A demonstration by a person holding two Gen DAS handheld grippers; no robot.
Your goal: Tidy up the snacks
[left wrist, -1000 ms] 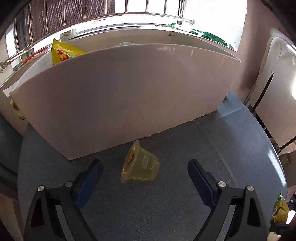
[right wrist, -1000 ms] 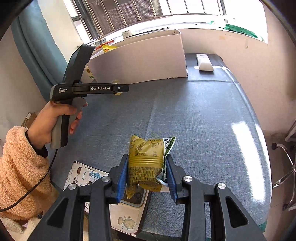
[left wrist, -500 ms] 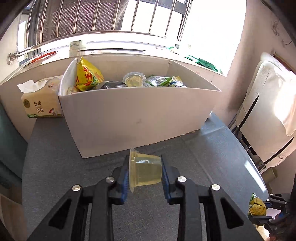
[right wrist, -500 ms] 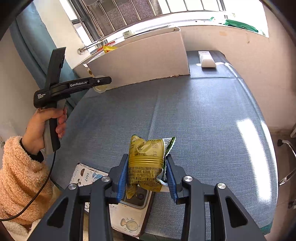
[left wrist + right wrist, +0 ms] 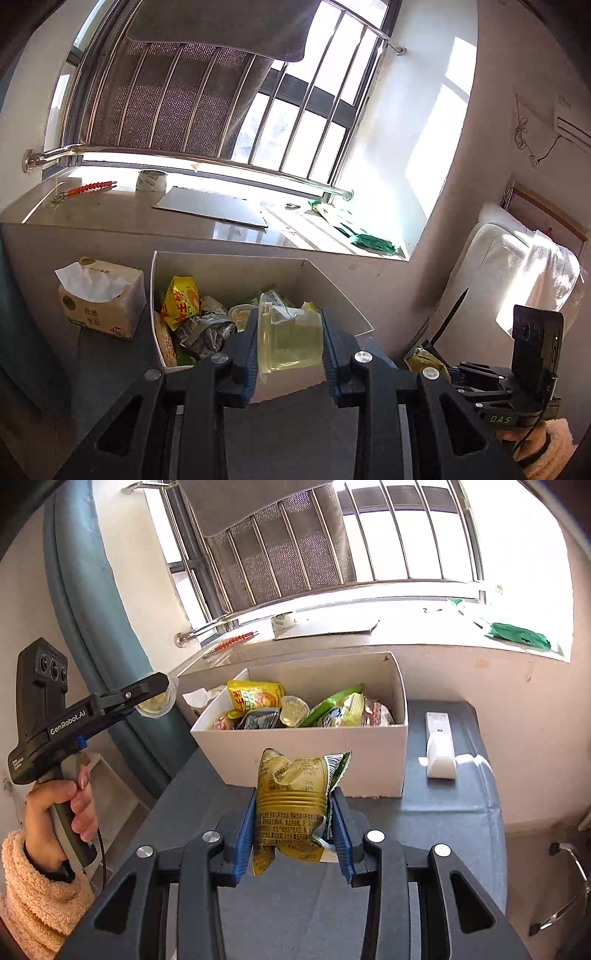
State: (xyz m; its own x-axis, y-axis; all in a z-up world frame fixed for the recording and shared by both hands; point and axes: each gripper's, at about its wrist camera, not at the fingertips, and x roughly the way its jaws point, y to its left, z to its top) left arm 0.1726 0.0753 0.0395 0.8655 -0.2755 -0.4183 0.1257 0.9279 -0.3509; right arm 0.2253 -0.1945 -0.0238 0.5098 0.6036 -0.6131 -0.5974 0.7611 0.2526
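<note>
My left gripper (image 5: 290,341) is shut on a clear yellow jelly cup (image 5: 291,343), held in the air just in front of the white cardboard box (image 5: 334,291). Seen from the right wrist, that left gripper (image 5: 159,698) holds the jelly cup (image 5: 155,703) to the left of the box (image 5: 295,749). My right gripper (image 5: 295,830) is shut on a crumpled olive-green snack bag (image 5: 295,797), raised before the box's front wall. Several snack packets and another jelly cup (image 5: 293,710) lie inside the box.
A tissue pack (image 5: 101,297) stands left of the box. A white remote (image 5: 439,744) lies on the grey-blue table (image 5: 443,830) to the box's right. The windowsill (image 5: 147,214) with tape roll and barred window runs behind. A blue curtain (image 5: 92,590) hangs at left.
The left gripper closed on the jelly cup lying on the table and lifted it up to the box. The right gripper rose and moved toward the box with its bag.
</note>
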